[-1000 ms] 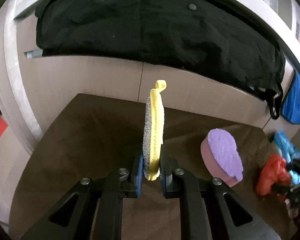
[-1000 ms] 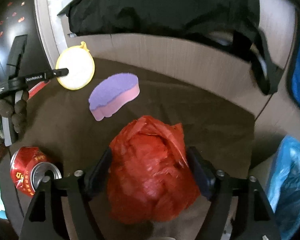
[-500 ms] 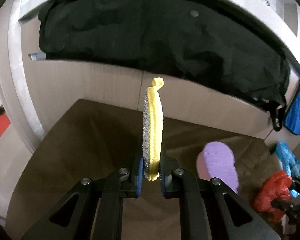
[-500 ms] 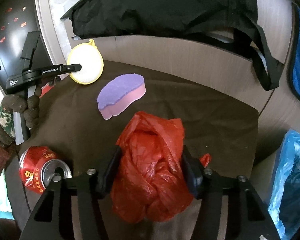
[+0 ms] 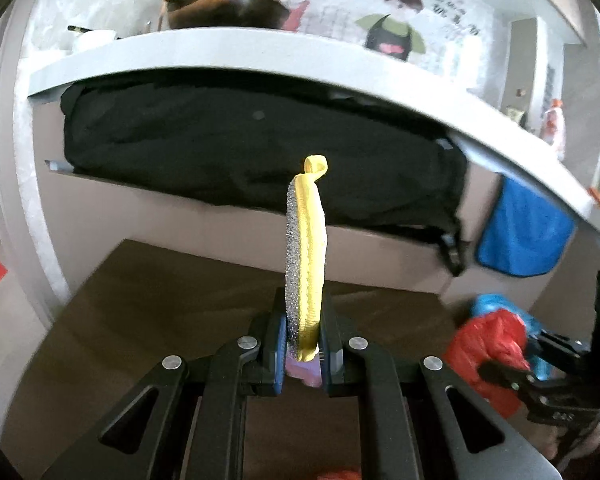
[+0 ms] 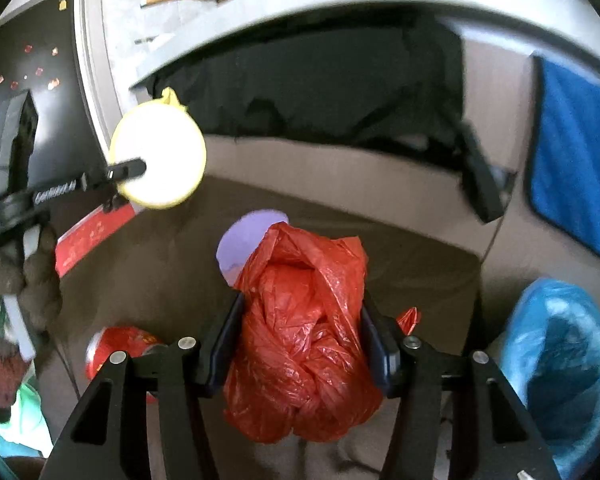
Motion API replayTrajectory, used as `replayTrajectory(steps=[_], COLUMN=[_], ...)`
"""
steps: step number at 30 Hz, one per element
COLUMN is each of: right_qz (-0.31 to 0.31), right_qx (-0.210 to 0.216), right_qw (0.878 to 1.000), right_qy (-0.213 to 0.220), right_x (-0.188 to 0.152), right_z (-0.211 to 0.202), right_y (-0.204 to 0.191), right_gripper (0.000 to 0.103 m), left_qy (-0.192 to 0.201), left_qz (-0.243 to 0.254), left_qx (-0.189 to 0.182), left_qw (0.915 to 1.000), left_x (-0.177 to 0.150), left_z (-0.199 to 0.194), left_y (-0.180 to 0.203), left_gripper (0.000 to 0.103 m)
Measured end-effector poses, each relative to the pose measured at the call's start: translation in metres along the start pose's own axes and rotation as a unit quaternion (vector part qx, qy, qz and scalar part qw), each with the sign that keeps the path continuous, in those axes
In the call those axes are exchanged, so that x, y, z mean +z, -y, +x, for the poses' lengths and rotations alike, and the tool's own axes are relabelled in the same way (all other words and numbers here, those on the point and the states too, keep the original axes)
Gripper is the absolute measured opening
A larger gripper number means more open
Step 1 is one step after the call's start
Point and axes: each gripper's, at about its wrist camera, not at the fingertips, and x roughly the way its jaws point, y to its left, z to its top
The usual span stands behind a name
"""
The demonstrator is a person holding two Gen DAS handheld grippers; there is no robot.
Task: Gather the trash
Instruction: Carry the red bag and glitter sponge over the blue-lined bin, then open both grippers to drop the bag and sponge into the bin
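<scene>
Left wrist view: your left gripper [image 5: 303,344] is clamped on one round yellow scouring pad [image 5: 305,264], held edge-on and upright above the brown table [image 5: 148,312], roughly over the middle of its width; the pads bite only the lower rim. Judged as light, thin and floppy, with a gritty silver face that should resist slipping, so a rim grip looks sufficient, though the free upper part and its hanging loop may sway. One sliver of the purple sponge [image 5: 302,372] shows below the jaws. Near the table's right edge you can see the red plastic bag [image 5: 486,344] in your right gripper [image 5: 512,376]. Right wrist view: your right gripper [image 6: 300,344] has its jaws pressed into both flanks of the one red plastic bag [image 6: 300,332], which is bunched between them above the table's near edge; the film bulges above and below the pads. Judged as very light, soft and slick, it will compress and could slide out, so take hold across the thick crumpled middle, not a loose flap. Behind it, toward the table's centre, lies the purple sponge [image 6: 248,244], mostly hidden, probably spongy and easy to pinch across its sides. One red drink can [image 6: 120,344] lies at the near left corner; thin-walled and dented by a hard squeeze, I judge. One blue-lined bin [image 6: 564,360] stands off the right edge. Count: one pad, one bag, one sponge, one can.
</scene>
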Motion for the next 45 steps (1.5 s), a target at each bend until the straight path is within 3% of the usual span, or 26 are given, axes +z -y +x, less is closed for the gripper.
replayTrajectory(steps=[8, 13, 21, 32, 45], right_qz=[-0.004, -0.006, 0.052, 0.108, 0.152], right_qx=[-0.053, -0.104, -0.145, -0.171, -0.188], right_qw=[0.997, 0.990, 0.981, 0.970, 0.961], right_qy=[0.064, 0.093, 0.115, 0.131, 0.131], right_x=[0.006, 0.003, -0.006, -0.037, -0.063], right_z=[-0.074, -0.115, -0.159, -0.180, -0.168], right_y=[0.017, 0.041, 0.105, 0.167, 0.209], right_gripper=[0.052, 0.052, 0.052, 0.052, 0.052], left_qy=[0.012, 0.004, -0.001, -0.015, -0.034], left_qz=[-0.016, 0.022, 0.055, 0.092, 0.107], left_qx=[-0.067, -0.104, -0.144, -0.159, -0.165], left_qw=[0.9976, 0.9943, 0.9881, 0.9829, 0.9798], left_x=[-0.021, -0.028, -0.033, -0.048, -0.055], left_z=[-0.025, -0.023, -0.010, 0.017, 0.064], left_y=[0.072, 0.129, 0.199, 0.270, 0.304], left_gripper=[0.014, 0.014, 0.014, 0.014, 0.014])
